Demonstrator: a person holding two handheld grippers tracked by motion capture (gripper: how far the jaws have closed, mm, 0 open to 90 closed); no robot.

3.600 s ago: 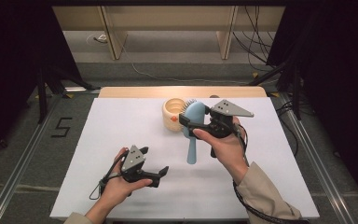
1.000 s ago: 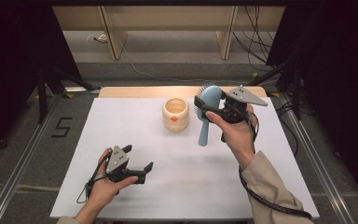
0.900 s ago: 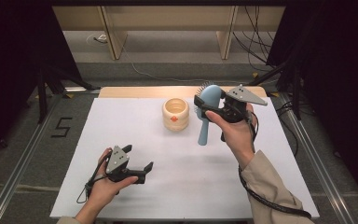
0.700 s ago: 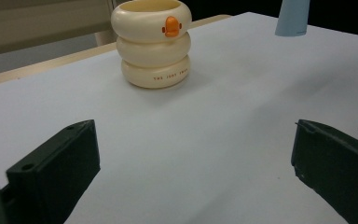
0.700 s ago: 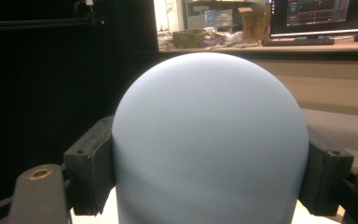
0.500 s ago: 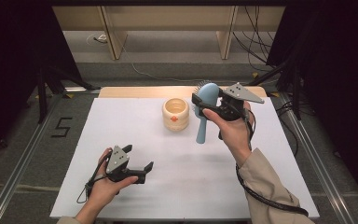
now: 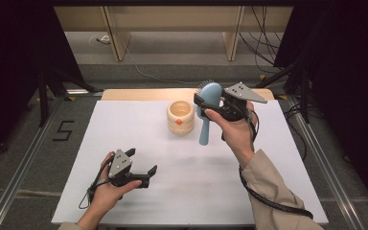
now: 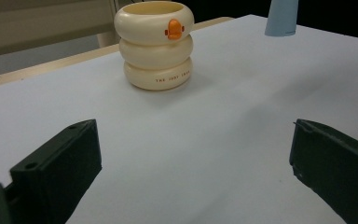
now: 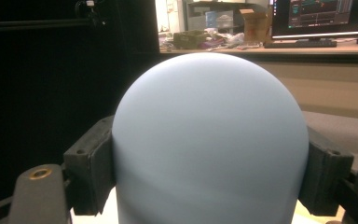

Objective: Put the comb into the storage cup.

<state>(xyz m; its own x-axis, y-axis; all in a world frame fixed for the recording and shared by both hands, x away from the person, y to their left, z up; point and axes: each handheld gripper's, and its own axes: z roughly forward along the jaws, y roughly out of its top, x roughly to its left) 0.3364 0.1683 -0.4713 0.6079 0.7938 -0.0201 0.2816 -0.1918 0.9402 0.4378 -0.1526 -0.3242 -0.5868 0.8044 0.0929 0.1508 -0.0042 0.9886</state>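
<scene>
The right gripper (image 7: 206,103) is raised at the far right, jaws clamped on something wide, forearm angling in from the near right. The left gripper (image 7: 141,163) sits low near left, apparently resting, jaws spread.

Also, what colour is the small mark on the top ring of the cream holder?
Orange, on the cream holder; the left gripper view shows it best.

On the white table (image 7: 124,124) only the cream cup (image 7: 180,116) stands in your way, upper centre of the high view. Just right of it hangs the blue brush (image 7: 206,115); the gap between them is narrow. Lower centre and left lie open to you.
</scene>
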